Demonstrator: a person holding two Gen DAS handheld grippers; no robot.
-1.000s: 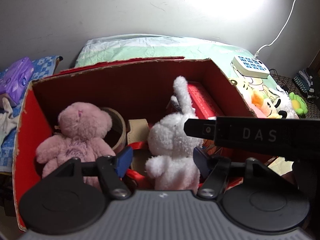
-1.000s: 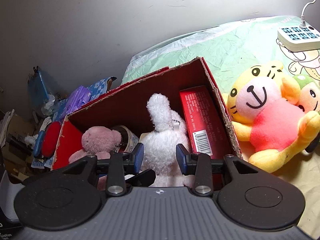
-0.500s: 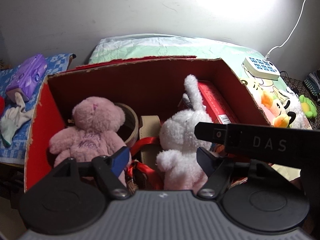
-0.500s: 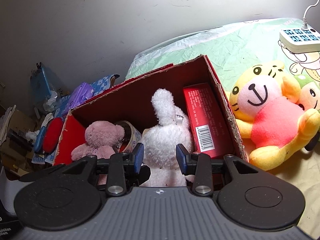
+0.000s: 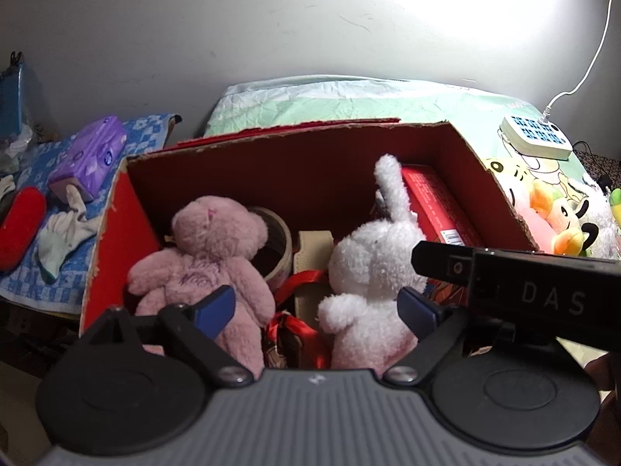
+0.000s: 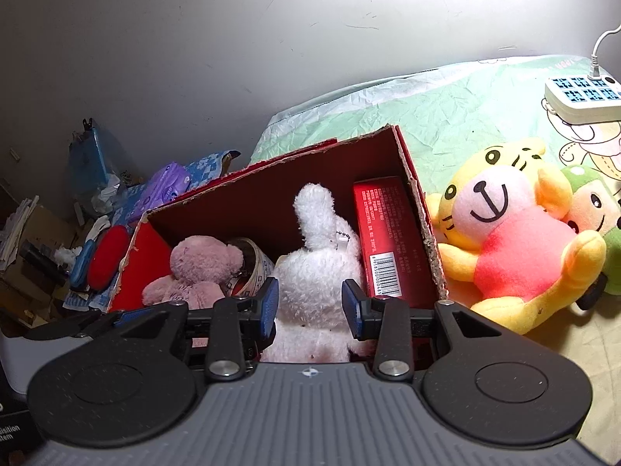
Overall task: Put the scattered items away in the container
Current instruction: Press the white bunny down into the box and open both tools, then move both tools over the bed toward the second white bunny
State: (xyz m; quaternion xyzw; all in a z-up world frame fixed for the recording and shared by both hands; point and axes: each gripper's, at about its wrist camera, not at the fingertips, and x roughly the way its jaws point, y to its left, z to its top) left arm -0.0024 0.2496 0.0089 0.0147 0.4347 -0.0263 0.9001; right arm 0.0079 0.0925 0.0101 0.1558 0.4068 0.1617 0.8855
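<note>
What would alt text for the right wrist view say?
An open right gripper hovers over a red cardboard box holding a white plush rabbit, a pink teddy bear and a red carton. A yellow plush tiger lies outside, right of the box.

Your left gripper (image 5: 316, 308) has its jaws spread wide, holding nothing. Your right gripper (image 6: 309, 306) is parted too, likewise empty.
</note>
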